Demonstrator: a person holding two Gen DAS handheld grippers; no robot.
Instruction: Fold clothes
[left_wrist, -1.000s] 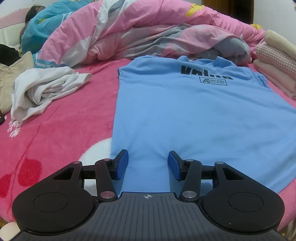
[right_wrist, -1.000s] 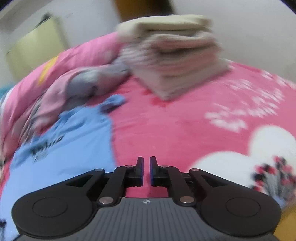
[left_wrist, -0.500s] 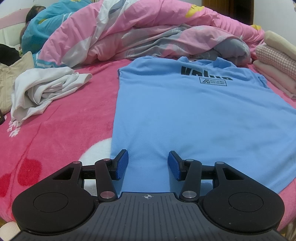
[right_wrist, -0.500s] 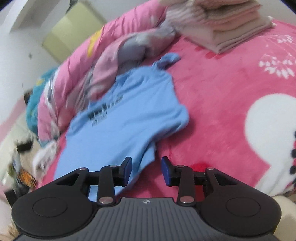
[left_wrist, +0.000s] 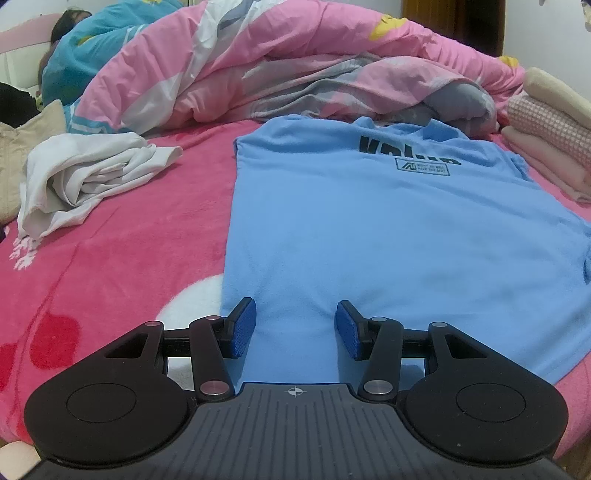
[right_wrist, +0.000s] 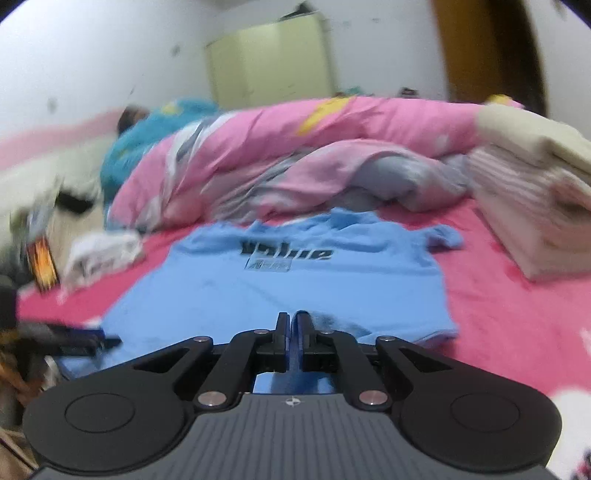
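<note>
**Blue tee flat on the bed, no fold visible yet**

The blue T-shirt (left_wrist: 388, 229) lies spread on the pink blanket (left_wrist: 129, 258), print side up. In the left wrist view its hem is at 6 o'clock and its collar at 12. No body fold is visible. The edge at 9 o'clock runs straight with no sleeve showing, possibly already tucked, can't confirm. In the right view a short sleeve sticks out around 2 o'clock.

The left gripper (left_wrist: 295, 328) sits over the hem near the shirt's 7 o'clock corner. Its jaws are about half open with cloth beneath them but not pinched.

The right gripper (right_wrist: 292, 332) is over the hem toward the other side, in a blurred frame. Its jaws have just been closing and are now nearly together. The pads are blue like the shirt, so I can't tell whether any hem is caught between them.

Progress:
- Done: a folded stack (left_wrist: 546, 147) at 2 o'clock, several pieces neatly piled.
- In hand: the tee, apparently at the grab-the-hem stage.
- Left: all the folds on the tee, then the crumpled white garment (left_wrist: 92, 173) at 9 o'clock.

The bunched quilt (left_wrist: 277, 74) at 12 o'clock crowds the collar end, so a far-end fold may snag on it.
</note>
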